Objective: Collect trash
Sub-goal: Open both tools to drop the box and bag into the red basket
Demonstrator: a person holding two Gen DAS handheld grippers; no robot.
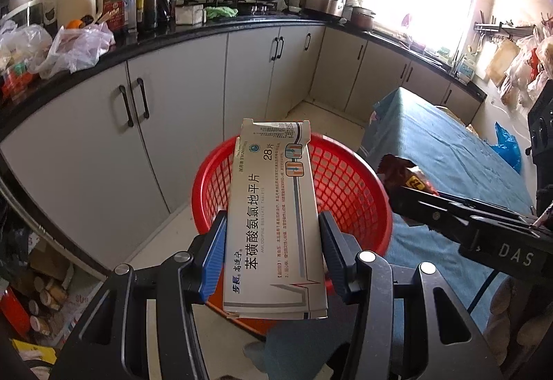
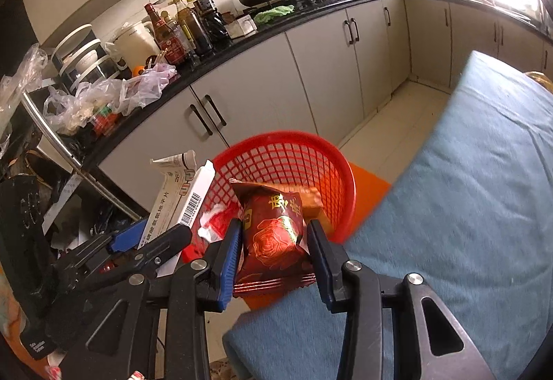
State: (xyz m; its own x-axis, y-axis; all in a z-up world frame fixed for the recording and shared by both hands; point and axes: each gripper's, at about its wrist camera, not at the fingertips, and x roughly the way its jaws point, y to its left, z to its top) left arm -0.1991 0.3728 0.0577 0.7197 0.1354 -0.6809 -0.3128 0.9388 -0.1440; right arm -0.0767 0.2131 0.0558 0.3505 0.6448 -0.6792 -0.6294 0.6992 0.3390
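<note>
My left gripper is shut on a white medicine box, which it holds over the rim of a red mesh basket on the floor. My right gripper is shut on a red snack wrapper with a gold pattern, held above the same red basket. The right wrist view shows the left gripper with the white box at the left. In the left wrist view the right gripper comes in from the right with the wrapper. Bits of red and white trash lie in the basket.
A table under a blue cloth stands right of the basket. Grey cabinets under a black counter run behind it, with bottles, pans and plastic bags on top. Clutter fills the floor at the left.
</note>
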